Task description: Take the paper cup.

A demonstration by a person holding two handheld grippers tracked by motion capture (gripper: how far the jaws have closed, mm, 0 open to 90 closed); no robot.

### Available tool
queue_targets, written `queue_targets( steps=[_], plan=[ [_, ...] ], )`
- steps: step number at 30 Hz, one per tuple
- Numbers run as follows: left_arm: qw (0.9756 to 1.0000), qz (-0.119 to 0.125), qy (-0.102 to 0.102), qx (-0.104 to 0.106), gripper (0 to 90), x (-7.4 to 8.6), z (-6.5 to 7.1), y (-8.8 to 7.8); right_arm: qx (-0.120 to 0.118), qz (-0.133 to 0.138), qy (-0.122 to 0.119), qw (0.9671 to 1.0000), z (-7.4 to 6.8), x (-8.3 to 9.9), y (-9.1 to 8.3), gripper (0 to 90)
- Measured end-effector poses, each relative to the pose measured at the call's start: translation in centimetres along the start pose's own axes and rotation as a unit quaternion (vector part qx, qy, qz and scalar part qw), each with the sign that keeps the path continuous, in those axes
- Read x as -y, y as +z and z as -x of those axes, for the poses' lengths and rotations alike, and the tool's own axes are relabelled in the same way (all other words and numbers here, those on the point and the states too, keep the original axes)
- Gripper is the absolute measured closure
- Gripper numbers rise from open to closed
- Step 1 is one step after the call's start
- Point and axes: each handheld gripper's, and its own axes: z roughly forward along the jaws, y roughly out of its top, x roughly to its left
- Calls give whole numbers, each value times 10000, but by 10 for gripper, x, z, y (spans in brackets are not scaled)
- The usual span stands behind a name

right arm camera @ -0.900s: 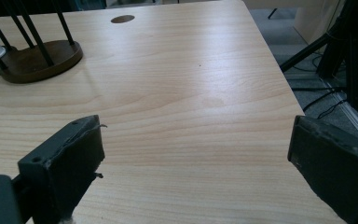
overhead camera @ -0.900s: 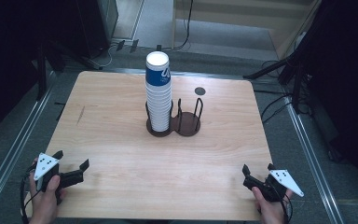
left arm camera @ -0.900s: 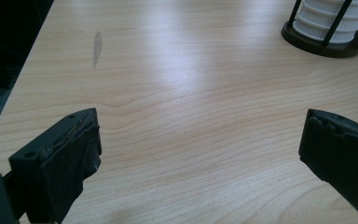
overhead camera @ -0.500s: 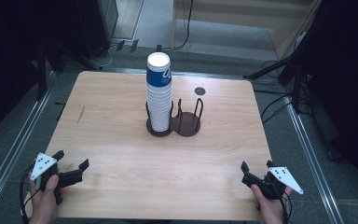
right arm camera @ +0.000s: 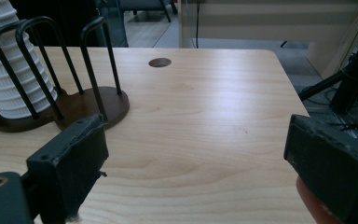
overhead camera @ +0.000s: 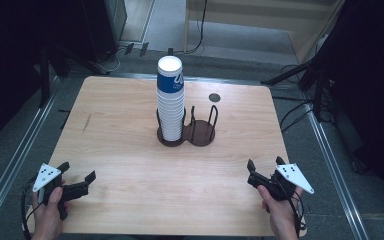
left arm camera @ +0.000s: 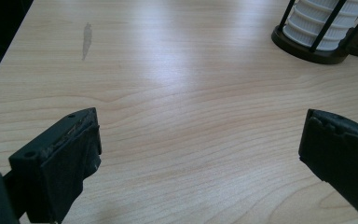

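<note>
**At the near edge, both grippers wait with the cups untouched**

Near the person's side of the wooden table (overhead camera: 130, 150), the left gripper (overhead camera: 75, 179) and the right gripper (overhead camera: 265, 167) rest low above the bare wood, each with its jaws spread apart and nothing between them. Both sit well apart from the stack of paper cups (overhead camera: 170, 97), which stands upright in the left ring of a dark two-ring cup holder (overhead camera: 187, 132) at the middle of the table; the right ring holds nothing. Judging from this, the work has barely begun: no cup has been lifted or moved across, and the whole reach, grip and transfer is left to do.

The cups are white and ribbed along their sides, nested tightly, with a blue band and logo on the topmost one. The holder has a flat, round brown base under each ring and thin black wire uprights bent into arches. The table is pale, smooth laminate with a fine grain, rounded corners, a small dark round hole (overhead camera: 214, 97) beyond the holder and a faint grey smudge (overhead camera: 87, 122) toward its left side. The jaw pads look matte black and slightly worn.
</note>
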Motion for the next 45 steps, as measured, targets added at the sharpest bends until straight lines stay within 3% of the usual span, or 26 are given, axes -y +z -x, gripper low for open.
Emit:
queue_targets(
  steps=[17, 27, 31, 41, 45],
  plan=[
    [9999, -86, -74, -4, 0, -2, -1, 4, -368, 70, -132, 9992, -41, -25, 18, 72],
    [9999, -60, -151, -42, 0, -3, -1, 6, -452, 25, -214, 9987, -52, -41, 25, 89],
    [9996, -60, -257, -85, 0, -3, -3, 6, -512, -10, -369, 9980, -57, -47, 29, 88],
    [9995, -49, -307, -60, 0, -2, -3, 5, -810, 44, -400, 9959, -71, -63, 42, 82],
    [9995, -49, -304, -40, 0, -2, -3, 5, -918, 55, -519, 9944, -81, -68, 47, 78]
  ],
)
